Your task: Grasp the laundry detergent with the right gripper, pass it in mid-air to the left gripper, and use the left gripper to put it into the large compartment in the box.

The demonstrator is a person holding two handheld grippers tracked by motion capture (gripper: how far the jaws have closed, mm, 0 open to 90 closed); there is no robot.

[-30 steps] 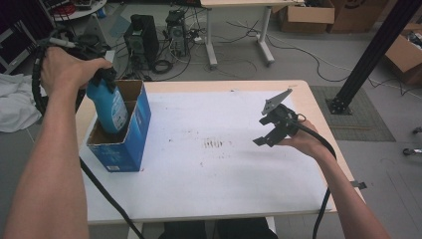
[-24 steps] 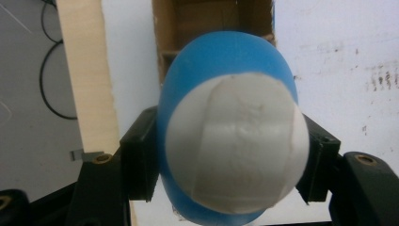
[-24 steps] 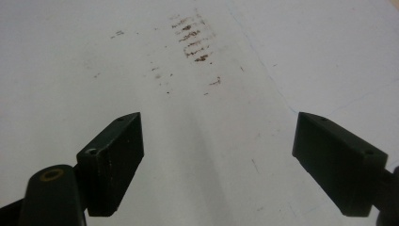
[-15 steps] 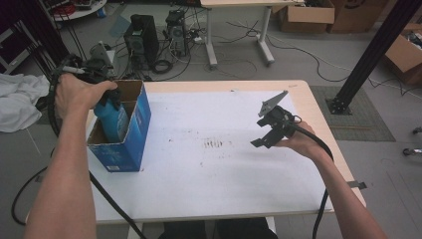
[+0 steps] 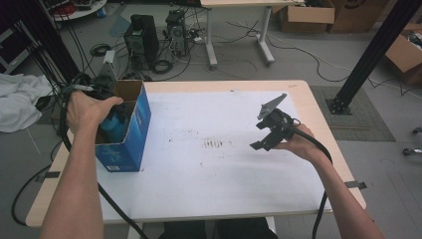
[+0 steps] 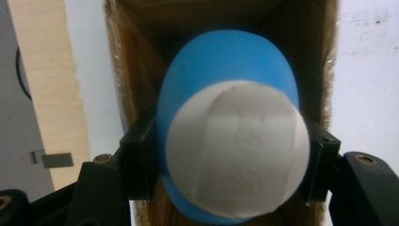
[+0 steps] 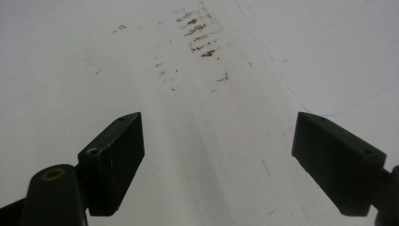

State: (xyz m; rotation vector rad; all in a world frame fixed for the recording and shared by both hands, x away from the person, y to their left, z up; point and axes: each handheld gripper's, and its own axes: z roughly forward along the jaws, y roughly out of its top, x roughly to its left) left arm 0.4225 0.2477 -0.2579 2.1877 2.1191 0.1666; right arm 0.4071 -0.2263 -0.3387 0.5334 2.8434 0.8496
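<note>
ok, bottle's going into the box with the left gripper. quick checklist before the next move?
1. Left gripper clamped on the blue bottle: ok, both pads press its sides.
2. Bottle inside the blue cardboard box: ok, box walls surround it in the left gripper view.
3. Bottle resting on the box floor: cannot tell, the bottom is hidden.
4. Box upright on the table: ok.
5. Right gripper free: ok, jaws wide apart, nothing between them, above bare tabletop.
6. Room for the jaws to open inside the box: cannot tell, the walls look close.
</note>
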